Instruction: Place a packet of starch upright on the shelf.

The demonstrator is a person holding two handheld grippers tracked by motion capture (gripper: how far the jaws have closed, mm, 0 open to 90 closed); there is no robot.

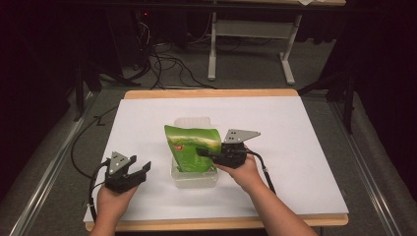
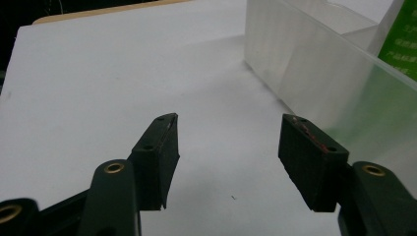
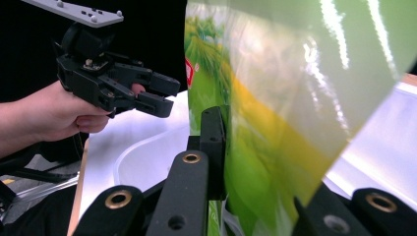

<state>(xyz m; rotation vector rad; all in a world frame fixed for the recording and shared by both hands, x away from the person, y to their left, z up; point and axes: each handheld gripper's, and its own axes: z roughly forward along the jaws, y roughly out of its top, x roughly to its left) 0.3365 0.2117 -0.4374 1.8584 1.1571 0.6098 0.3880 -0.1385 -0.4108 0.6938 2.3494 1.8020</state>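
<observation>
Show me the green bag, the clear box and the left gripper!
green bag [image 1: 193, 145], high view, middle of its front.
clear box [image 1: 196, 180], high view, near wall.
left gripper [image 1: 139, 170], high view, between its open fingertips.

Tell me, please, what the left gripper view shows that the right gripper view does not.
The left gripper view alone shows the left gripper from behind, fingers apart over bare white table, and the clear container's side wall close up. The right gripper view alone shows the right gripper clamped on the green bag, with the person's left hand farther off. Both share the bag, the container and the table.
</observation>
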